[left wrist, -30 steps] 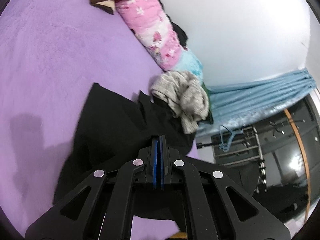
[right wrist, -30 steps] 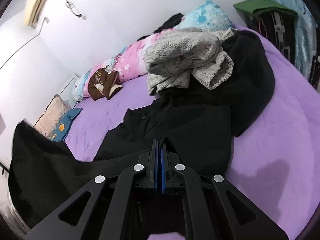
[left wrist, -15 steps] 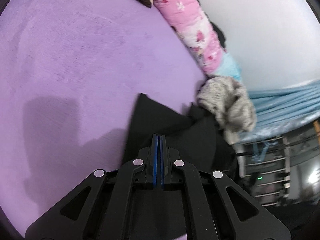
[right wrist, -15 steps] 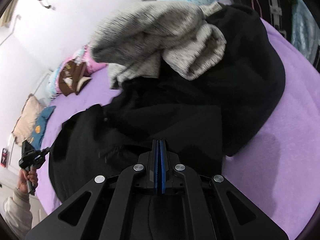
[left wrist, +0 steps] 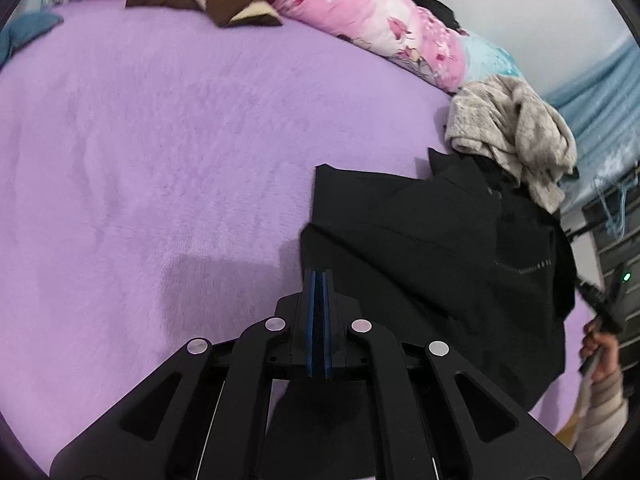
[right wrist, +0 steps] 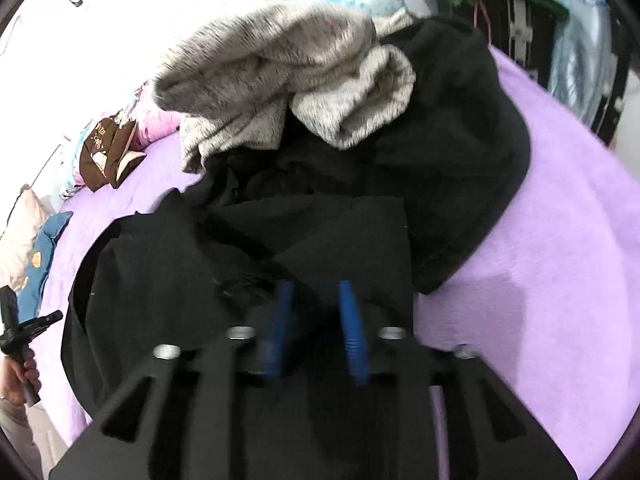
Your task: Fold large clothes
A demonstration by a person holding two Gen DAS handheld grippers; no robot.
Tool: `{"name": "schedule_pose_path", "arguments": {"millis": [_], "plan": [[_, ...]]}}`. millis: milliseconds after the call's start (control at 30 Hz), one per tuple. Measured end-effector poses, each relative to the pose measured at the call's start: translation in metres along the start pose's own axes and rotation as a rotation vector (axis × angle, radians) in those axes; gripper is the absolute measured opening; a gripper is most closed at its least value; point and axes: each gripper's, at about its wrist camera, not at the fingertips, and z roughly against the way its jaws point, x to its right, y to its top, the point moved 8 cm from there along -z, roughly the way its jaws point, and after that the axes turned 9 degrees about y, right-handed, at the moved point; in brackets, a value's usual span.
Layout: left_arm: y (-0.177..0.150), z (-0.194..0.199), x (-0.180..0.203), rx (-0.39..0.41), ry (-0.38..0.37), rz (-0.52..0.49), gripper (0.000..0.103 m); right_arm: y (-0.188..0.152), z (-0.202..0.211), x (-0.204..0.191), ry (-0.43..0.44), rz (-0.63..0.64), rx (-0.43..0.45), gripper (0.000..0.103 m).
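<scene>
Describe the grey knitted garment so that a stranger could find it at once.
Start from the purple bed cover and follow the pink floral quilt along the wall to its end. There a grey fleecy sweater lies crumpled on top of the black garment. It is the only pale, fuzzy cloth among flat black ones.

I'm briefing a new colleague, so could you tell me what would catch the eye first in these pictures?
The purple bed cover fills most of both views, with a black garment spread across it ahead of the grippers. A crumpled grey sweater is heaped on the black fabric's far end, beside a pink floral quilt along the wall. The right gripper is opening over the black cloth.
</scene>
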Motion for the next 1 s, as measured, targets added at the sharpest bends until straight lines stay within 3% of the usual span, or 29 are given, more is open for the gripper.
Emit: {"name": "schedule_pose_path", "arguments": {"millis": [67,133,267,333,400,500,600,767,1000], "plan": [[-0.004,0.01,0.008,0.022,0.017,-0.028,0.014,0.001,0.012,-0.009,0.005,0.011,0.014,0.044],[-0.014,0.026,0.015,0.05,0.015,-0.04,0.06,0.001,0.019,-0.017,0.011,0.021,0.018,0.047],[-0.032,0.052,0.031,0.103,0.02,-0.112,0.064,-0.001,0.033,-0.043,0.023,0.069,0.023,0.049],[-0.043,0.062,0.032,0.12,0.047,-0.113,0.075,-0.003,0.038,-0.058,0.039,0.085,0.022,0.049],[-0.055,0.067,0.033,0.119,0.039,-0.11,0.076,-0.006,0.039,-0.075,0.053,0.106,0.009,0.049],[-0.068,0.07,0.027,0.103,0.015,-0.068,0.08,-0.011,0.039,-0.106,0.075,0.144,-0.005,0.049],[-0.083,0.072,0.017,0.076,-0.073,0.034,0.08,-0.016,0.036,-0.143,0.164,0.135,-0.015,0.05],[-0.096,0.066,0.01,0.069,-0.062,0.044,0.081,-0.033,0.01,-0.216,0.269,0.161,-0.074,0.057],[-0.105,0.048,0.012,0.044,-0.066,-0.004,0.081,-0.07,-0.048,-0.308,0.293,0.297,-0.19,0.058]]}}
